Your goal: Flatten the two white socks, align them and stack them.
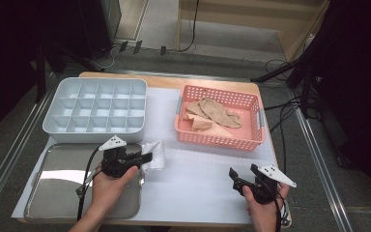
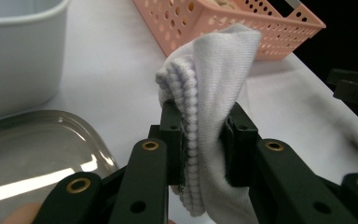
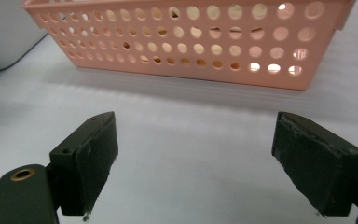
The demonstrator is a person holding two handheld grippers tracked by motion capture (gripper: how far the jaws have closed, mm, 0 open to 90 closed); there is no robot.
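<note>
My left gripper (image 1: 144,158) is shut on a folded white sock (image 1: 154,153), held just above the right edge of the steel tray (image 1: 58,183). In the left gripper view the white sock (image 2: 209,107) is pinched between both pads, ribbed cuff toward me. My right gripper (image 1: 244,175) stands open near the table's front right, with nothing between its jaws. In the right gripper view its fingers (image 3: 93,154) are wide apart over bare white table, facing the pink basket (image 3: 205,42). The pink basket (image 1: 251,140) holds beige socks (image 1: 212,115).
A pale blue compartment tray (image 1: 96,107) with several empty cells sits at the back left. The table's front edge runs close below both hands. Dark stands and cables lie on the floor to the right.
</note>
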